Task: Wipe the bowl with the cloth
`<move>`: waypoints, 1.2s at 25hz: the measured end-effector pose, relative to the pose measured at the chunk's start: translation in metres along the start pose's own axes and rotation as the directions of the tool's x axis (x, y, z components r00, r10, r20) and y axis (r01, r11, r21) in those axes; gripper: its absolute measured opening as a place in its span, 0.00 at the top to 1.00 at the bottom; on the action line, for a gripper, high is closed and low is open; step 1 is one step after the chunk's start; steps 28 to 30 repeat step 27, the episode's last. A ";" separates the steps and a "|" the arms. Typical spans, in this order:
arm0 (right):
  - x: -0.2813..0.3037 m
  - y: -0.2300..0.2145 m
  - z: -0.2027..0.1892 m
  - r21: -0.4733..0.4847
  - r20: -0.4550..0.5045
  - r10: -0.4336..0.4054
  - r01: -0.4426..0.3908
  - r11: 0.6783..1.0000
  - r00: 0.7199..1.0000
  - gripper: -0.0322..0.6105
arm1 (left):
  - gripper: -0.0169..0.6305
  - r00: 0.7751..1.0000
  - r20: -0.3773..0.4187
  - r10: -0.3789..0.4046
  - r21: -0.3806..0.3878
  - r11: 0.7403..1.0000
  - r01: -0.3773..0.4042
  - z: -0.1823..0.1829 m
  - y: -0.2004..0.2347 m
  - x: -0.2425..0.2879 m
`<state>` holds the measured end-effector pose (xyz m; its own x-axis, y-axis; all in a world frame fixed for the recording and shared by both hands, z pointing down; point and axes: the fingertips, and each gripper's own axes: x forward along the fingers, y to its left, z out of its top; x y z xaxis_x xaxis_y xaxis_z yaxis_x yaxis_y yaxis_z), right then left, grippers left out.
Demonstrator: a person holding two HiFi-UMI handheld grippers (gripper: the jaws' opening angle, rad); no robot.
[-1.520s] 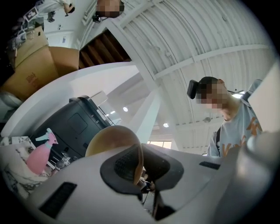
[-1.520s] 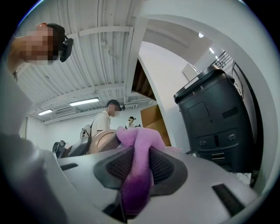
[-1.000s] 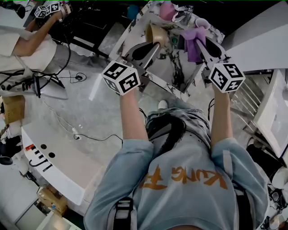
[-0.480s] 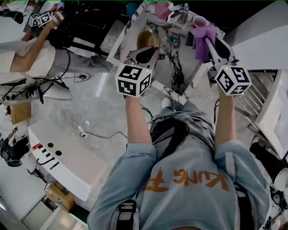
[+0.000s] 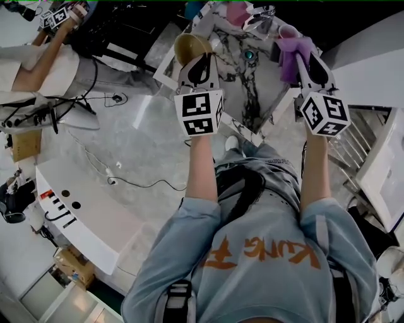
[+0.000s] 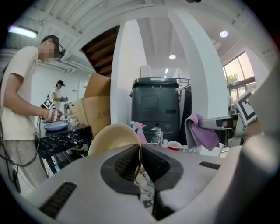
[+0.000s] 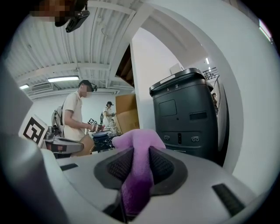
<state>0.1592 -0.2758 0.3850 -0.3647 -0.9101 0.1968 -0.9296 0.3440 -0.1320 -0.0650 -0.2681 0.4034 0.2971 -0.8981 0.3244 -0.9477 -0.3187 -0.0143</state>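
Note:
A tan bowl [image 5: 189, 45] is lifted off the marble table [image 5: 259, 88], tilted on its side, with my left gripper [image 5: 201, 63] shut on its rim. In the left gripper view the bowl [image 6: 114, 138] stands up from between the dark pads, its rim pinched thin. A purple cloth [image 5: 291, 53] hangs bunched from my right gripper [image 5: 302, 63], which is shut on it. The right gripper view shows the cloth [image 7: 136, 168] squeezed between both pads. Bowl and cloth are held apart, side by side above the table.
On the table's far end stand a pink item [image 5: 235, 14], a glass piece [image 5: 255, 19] and a red-rimmed cup [image 6: 174, 145]. A big dark bin [image 6: 159, 105] stands behind. A second person [image 5: 35, 63] works at a black table on the left. Cables trail over the floor [image 5: 120, 176].
My left gripper has swung the bowl up and to the left, off the table top. The right gripper with the cloth has shifted slightly up and right.

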 end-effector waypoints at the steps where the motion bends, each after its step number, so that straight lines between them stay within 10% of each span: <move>1: 0.000 0.002 0.001 -0.007 0.004 -0.001 0.001 1.000 1.000 0.76 | 0.92 1.000 0.016 0.021 -0.009 1.000 -0.021 0.002 0.003 -0.002; 30: 0.016 0.004 0.009 -0.071 0.027 0.024 -0.022 0.997 0.999 0.76 | 0.92 0.999 -0.037 0.002 -0.017 1.000 -0.003 -0.013 0.000 0.011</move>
